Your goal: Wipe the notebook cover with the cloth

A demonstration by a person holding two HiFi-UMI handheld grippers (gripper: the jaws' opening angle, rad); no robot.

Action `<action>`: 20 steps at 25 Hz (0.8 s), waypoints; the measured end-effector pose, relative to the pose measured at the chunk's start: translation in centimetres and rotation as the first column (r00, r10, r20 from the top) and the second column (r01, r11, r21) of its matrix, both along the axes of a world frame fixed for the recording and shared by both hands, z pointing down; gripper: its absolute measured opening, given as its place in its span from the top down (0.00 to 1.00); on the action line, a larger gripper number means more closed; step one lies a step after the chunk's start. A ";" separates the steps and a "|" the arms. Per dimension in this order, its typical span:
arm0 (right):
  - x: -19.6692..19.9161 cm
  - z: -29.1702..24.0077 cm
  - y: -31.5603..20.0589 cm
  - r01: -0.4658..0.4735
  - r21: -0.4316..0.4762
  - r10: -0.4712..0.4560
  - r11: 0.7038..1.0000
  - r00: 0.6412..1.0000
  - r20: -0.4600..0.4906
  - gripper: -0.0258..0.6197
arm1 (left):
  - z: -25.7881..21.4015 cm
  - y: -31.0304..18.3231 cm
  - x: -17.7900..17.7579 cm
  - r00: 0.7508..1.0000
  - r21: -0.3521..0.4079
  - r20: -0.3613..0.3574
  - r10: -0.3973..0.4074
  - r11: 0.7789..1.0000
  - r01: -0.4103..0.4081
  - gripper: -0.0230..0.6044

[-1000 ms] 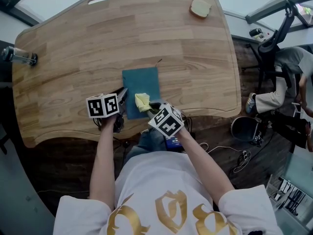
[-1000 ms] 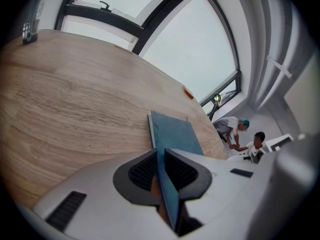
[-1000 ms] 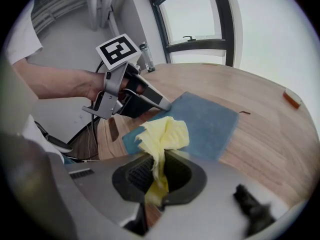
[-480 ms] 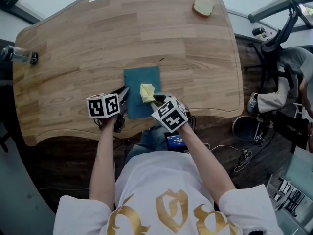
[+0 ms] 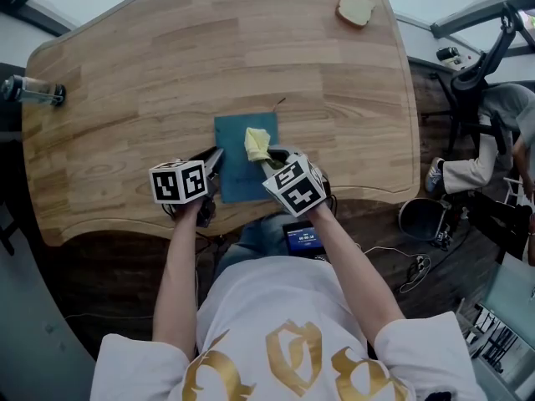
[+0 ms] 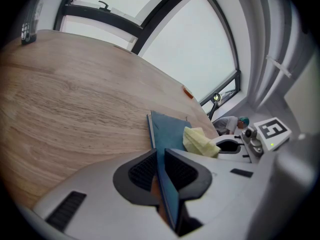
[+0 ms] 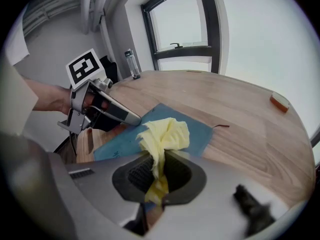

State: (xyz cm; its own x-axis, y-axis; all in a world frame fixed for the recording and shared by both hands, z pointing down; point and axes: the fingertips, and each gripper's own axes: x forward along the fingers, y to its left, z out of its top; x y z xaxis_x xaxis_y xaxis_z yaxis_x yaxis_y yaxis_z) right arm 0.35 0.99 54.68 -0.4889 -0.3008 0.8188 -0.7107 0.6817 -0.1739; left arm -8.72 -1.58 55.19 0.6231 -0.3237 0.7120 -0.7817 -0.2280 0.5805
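I am clamping my left gripper [image 6: 160,170] on the left edge of the flat teal notebook [image 5: 236,144] lying on the wooden table [image 5: 150,73], my right gripper [image 7: 157,171] pinching the crumpled yellow cloth [image 5: 257,143] against its cover.

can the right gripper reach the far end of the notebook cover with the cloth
Probably yes: the right gripper, shut on the yellow cloth, is over the blue notebook, whose far end lies bare. The left gripper clamps only the near edge.
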 end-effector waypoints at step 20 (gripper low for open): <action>2.0 0.1 -4.0 -0.082 0.051 0.083 0.995 0.997 -0.008 0.90 | 0.1 0.1 0.0 1.000 -0.010 -0.004 0.001 1.000 -0.001 0.87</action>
